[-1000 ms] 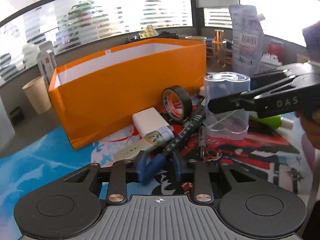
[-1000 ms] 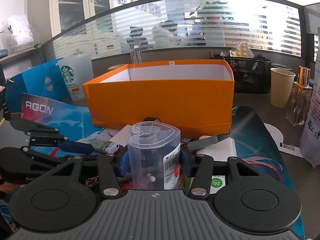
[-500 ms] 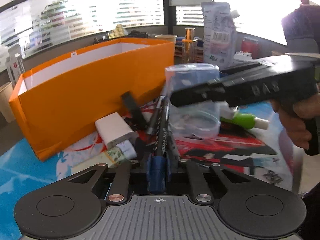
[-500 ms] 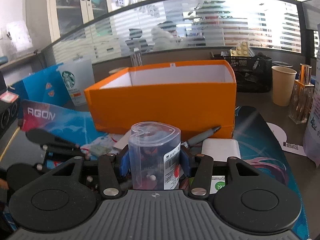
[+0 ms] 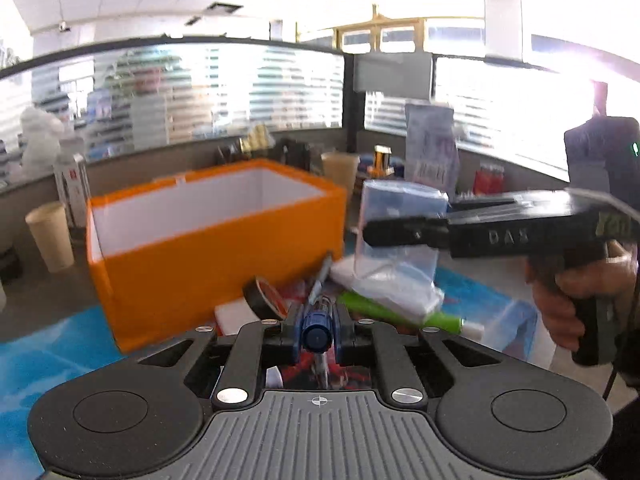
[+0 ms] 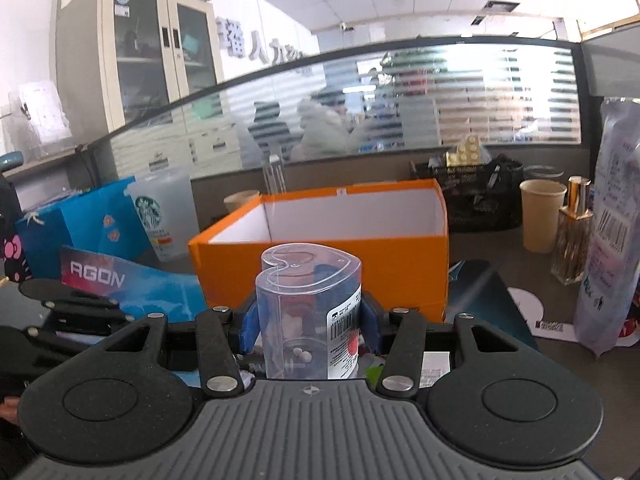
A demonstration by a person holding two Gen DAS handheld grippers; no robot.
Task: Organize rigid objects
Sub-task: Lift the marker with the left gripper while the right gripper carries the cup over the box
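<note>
My left gripper (image 5: 317, 322) is shut on a blue-capped pen (image 5: 316, 330) whose shaft points away toward the open orange box (image 5: 208, 256). In the right wrist view my right gripper (image 6: 310, 322) is shut on a clear heart-shaped plastic container (image 6: 308, 308) with a barcode label, held upright in front of the orange box (image 6: 332, 256). From the left wrist view that same container (image 5: 400, 240) hangs above the table in the right gripper (image 5: 420, 232), with a person's hand (image 5: 560, 308) on its handle. The box interior is white and looks bare.
On the mat lie a black tape roll (image 5: 266, 300), a green marker (image 5: 400, 314) and a white block. Paper cups (image 6: 540, 216), a perfume bottle (image 6: 572, 240), a tall plastic pouch (image 6: 612, 248), a Starbucks cup (image 6: 164, 216) and a black mesh organiser (image 6: 480, 196) stand around the box.
The left gripper closed on the pen and lifted it off the mat. Both grippers rose; the clear container came up too, and both views look more level toward the box.
</note>
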